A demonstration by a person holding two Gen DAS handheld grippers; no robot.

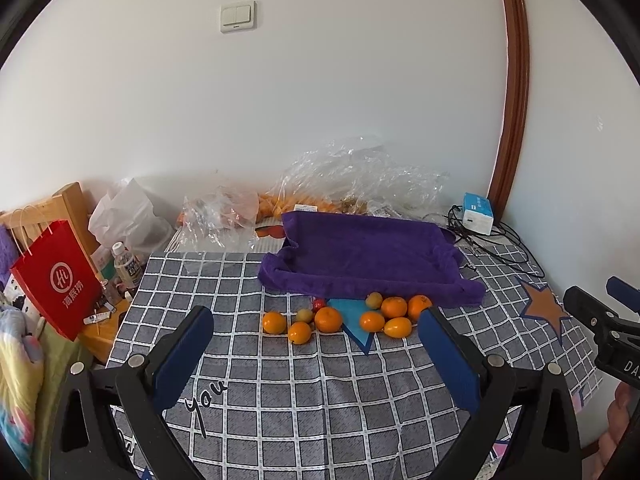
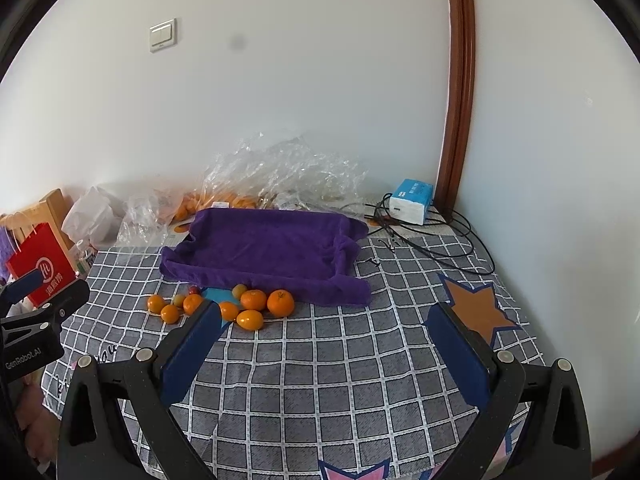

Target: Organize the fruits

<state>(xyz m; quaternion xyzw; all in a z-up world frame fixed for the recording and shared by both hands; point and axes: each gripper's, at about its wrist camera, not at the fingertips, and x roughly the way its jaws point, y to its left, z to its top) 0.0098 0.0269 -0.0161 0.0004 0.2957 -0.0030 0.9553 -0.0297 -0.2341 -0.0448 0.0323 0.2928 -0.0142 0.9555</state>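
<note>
Several small oranges [image 1: 328,319] lie in a loose row on the checked tablecloth [image 1: 304,392], with two yellow-green fruits [image 1: 375,300] and one small red fruit [image 1: 319,304] among them. They also show in the right wrist view [image 2: 253,300]. Just behind them is a tray draped in a purple towel [image 1: 368,256], also in the right wrist view [image 2: 264,248]. My left gripper [image 1: 316,320] is open and empty, held short of the fruit. My right gripper [image 2: 326,320] is open and empty, to the right of the fruit row.
Crumpled clear plastic bags with more oranges [image 1: 352,184] lie against the wall. A blue-white box [image 1: 478,212] and black cables [image 2: 440,236] sit at the back right. A red paper bag [image 1: 60,280] and bottles [image 1: 128,264] stand left of the table.
</note>
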